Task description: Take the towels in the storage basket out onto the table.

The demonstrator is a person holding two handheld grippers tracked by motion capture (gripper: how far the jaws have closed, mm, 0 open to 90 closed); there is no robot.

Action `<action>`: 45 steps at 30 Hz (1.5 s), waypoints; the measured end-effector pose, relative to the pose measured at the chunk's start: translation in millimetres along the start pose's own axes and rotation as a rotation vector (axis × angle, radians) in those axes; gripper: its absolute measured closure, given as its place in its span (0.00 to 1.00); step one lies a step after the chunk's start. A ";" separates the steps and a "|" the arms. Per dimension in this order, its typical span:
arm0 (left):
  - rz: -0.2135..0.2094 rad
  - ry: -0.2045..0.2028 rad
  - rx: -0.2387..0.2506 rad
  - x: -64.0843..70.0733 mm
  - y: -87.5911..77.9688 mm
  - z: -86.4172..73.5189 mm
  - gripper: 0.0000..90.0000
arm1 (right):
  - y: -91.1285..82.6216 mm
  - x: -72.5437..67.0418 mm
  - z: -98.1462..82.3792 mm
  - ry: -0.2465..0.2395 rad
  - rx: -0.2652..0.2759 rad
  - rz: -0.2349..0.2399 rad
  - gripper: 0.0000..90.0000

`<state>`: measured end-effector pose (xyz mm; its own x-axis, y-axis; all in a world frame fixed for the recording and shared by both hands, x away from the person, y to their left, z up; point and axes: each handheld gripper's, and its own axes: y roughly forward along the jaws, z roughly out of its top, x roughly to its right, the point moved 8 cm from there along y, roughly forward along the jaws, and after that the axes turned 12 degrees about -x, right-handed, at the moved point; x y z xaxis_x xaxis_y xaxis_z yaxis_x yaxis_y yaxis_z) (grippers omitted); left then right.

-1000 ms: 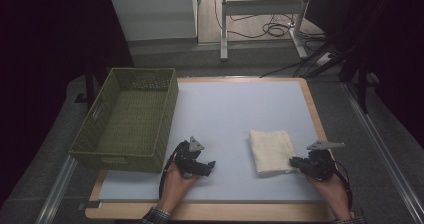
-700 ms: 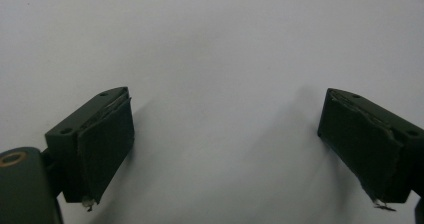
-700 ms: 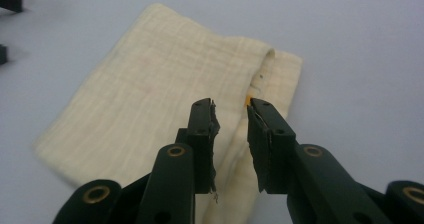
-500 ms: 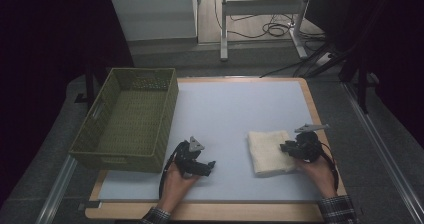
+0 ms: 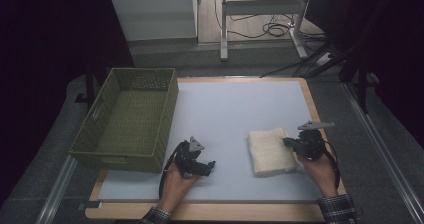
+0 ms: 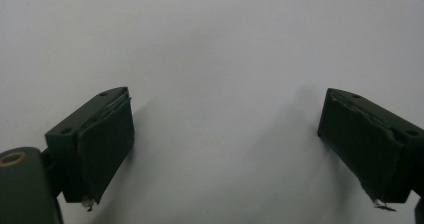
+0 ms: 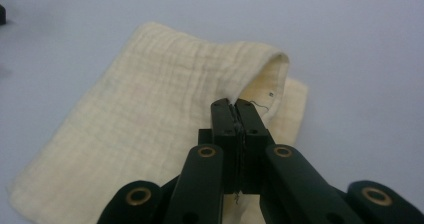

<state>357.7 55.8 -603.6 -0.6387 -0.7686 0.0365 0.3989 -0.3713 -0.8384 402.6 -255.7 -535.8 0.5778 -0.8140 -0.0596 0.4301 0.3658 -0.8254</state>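
Right gripper view: right gripper (image 7: 235, 104) jaws clenched on cloth (image 7: 150, 114) edge; left gripper (image 6: 225, 149) jaws released.

I'm working in what looks like a lab or test room: a wooden table (image 5: 320, 211) with a pale mat (image 5: 240, 109) sits on grey carpet (image 5: 380, 149), dark curtains (image 5: 45, 39) hang at both sides, and loose cables (image 5: 270, 30) trail under a metal desk frame (image 5: 260, 6) behind.
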 end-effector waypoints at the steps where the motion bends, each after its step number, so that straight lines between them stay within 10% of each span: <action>1: 0.000 0.000 0.000 0.0 0.0 0.0 0.09 | -3.5 1.1 1.8 -0.002 0.005 -0.009 0.99; 11: 0.000 0.000 0.000 0.0 0.0 0.0 0.09 | 23.1 21.8 -15.7 0.067 -0.063 0.008 0.97; 20: -0.012 -0.001 -0.006 -0.4 0.1 5.3 0.13 | 1.0 22.8 -18.9 0.063 -0.002 -0.008 0.79; 33: -0.122 0.155 0.034 38.1 22.1 139.7 0.38 | -23.1 10.7 -56.4 0.044 -0.021 -0.008 0.69; 45: -0.119 0.118 -0.037 45.0 73.2 153.6 0.47 | -3.3 2.0 -66.6 0.048 -0.079 -0.021 0.64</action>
<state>459.3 -86.0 -579.9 -0.7537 -0.6530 0.0746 0.2924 -0.4348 -0.8517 356.2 -288.5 -570.7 0.5349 -0.8423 -0.0672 0.3846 0.3135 -0.8682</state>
